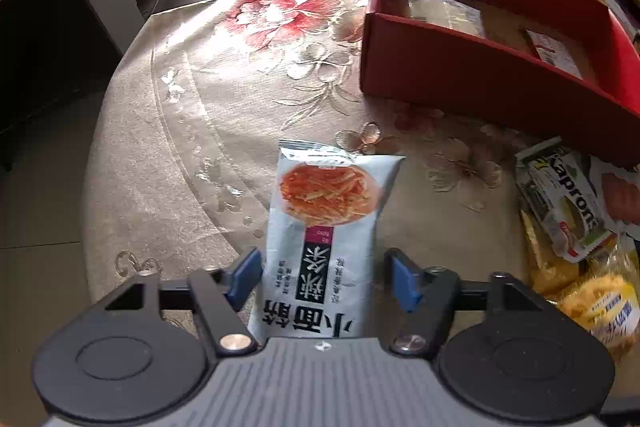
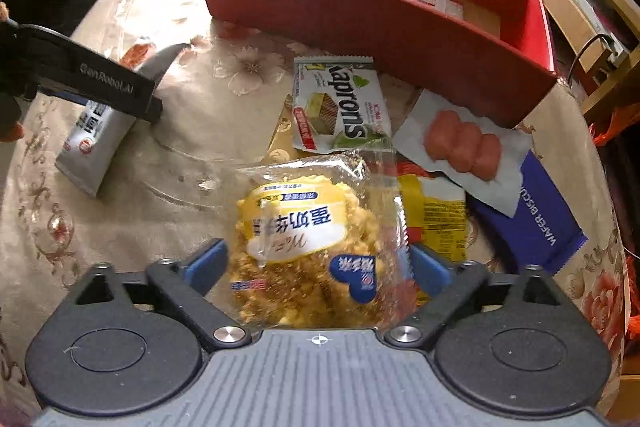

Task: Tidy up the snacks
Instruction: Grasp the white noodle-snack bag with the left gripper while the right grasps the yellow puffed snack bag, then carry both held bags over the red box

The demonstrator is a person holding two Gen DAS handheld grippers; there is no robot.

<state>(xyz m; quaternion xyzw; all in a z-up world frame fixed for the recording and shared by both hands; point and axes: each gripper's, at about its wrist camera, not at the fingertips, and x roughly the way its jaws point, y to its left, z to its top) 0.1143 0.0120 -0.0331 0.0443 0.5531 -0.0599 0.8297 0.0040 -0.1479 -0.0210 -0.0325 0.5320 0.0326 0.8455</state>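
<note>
A white snack packet with a red noodle picture (image 1: 324, 227) lies between the pads of my left gripper (image 1: 324, 275); the pads stand a little off its edges, so the gripper is open. The packet also shows in the right wrist view (image 2: 94, 143), under the left gripper. My right gripper (image 2: 316, 267) is open around a clear-wrapped yellow pastry (image 2: 308, 247); its pads sit beside the wrapper. A red box (image 1: 480, 67) (image 2: 380, 23) stands at the back with a few packets inside.
A pile of snacks lies by the box: a Kaprons wafer pack (image 2: 340, 107) (image 1: 568, 203), a pink sausage pack (image 2: 464, 147), a yellow packet (image 2: 436, 223), a blue wafer biscuit pack (image 2: 536, 223). The round table has a floral cloth (image 1: 200, 107). Shelves stand to the right.
</note>
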